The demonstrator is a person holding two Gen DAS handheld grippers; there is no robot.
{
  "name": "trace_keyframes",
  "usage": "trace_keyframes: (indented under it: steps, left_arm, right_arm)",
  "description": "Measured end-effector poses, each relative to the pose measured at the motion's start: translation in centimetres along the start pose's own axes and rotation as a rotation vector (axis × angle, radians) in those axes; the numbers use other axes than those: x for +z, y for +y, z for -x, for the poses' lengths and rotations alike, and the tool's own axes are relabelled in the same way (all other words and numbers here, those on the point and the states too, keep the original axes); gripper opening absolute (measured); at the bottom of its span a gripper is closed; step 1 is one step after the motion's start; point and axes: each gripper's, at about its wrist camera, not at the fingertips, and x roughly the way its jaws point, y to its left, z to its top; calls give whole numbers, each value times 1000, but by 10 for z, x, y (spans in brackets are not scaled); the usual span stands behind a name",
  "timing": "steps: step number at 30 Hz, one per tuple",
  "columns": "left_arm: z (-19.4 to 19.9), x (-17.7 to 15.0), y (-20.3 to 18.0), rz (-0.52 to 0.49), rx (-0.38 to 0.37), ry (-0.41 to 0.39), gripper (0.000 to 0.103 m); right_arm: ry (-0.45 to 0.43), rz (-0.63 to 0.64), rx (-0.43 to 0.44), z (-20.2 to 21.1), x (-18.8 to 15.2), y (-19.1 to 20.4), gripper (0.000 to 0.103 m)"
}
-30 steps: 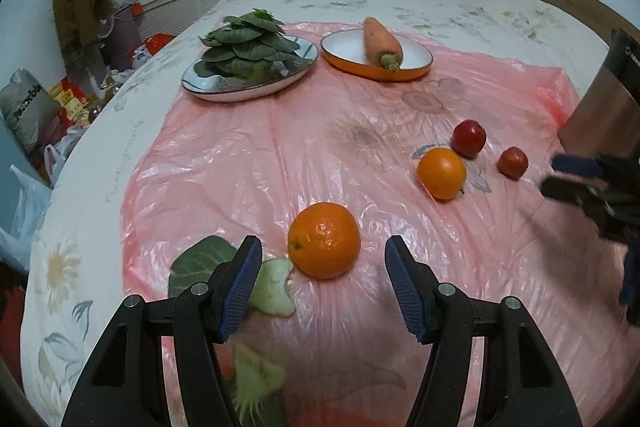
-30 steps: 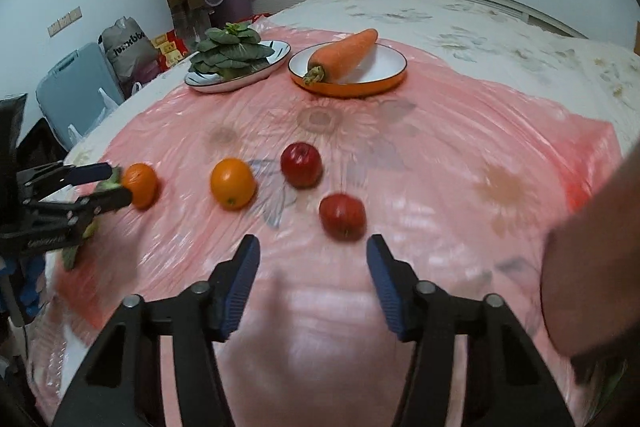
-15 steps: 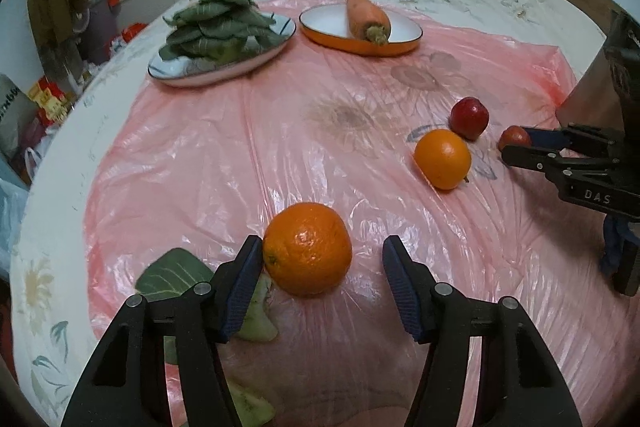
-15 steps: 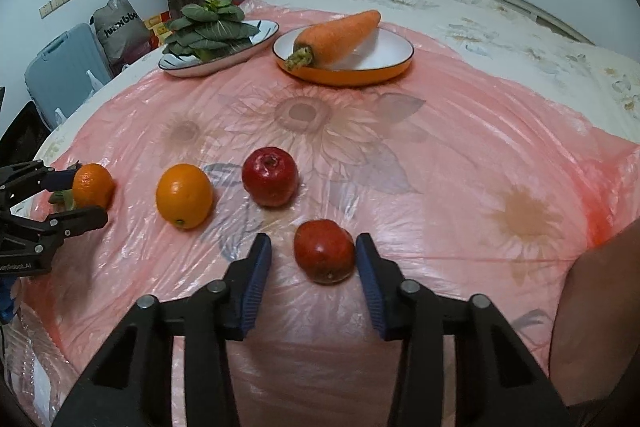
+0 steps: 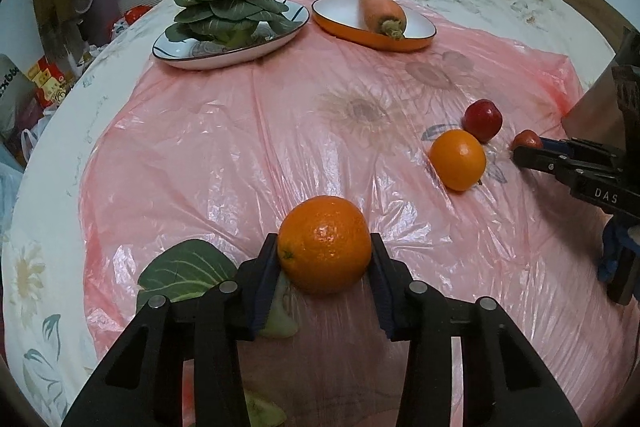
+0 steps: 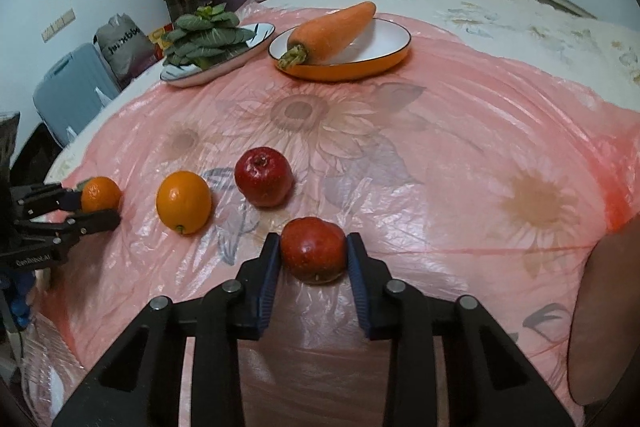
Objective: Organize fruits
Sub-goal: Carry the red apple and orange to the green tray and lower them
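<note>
My left gripper [image 5: 325, 259] is shut on a large orange [image 5: 324, 243] that rests on the pink plastic sheet [image 5: 248, 147]. My right gripper [image 6: 313, 254] is shut on a red apple [image 6: 313, 250], also on the sheet. A second orange [image 6: 184, 202] and a second red apple [image 6: 263, 175] lie between the two grippers. In the left wrist view they are the orange [image 5: 458, 159] and the apple [image 5: 483, 114], with the right gripper [image 5: 532, 151] around the other apple [image 5: 527, 139]. The left gripper [image 6: 96, 206] also shows in the right wrist view.
A plate of leafy greens [image 5: 230, 11] and an orange dish [image 5: 416, 35] with a carrot [image 5: 380, 10] stand at the far side. Loose green leaves [image 5: 184, 271] lie under my left gripper. A person's arm [image 6: 608, 307] is at the right. Bags and a suitcase [image 6: 72, 91] stand beside the bed.
Both grippers moved forward and closed: the left onto the large orange, the right onto the near red apple.
</note>
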Motion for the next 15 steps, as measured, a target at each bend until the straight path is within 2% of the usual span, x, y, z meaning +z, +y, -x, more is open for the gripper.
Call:
trace_keyframes:
  steps: [15]
  left_arm:
    - [40, 1, 3, 17, 9, -59, 37]
  right_arm:
    - [-37, -5, -6, 42, -5, 13, 31]
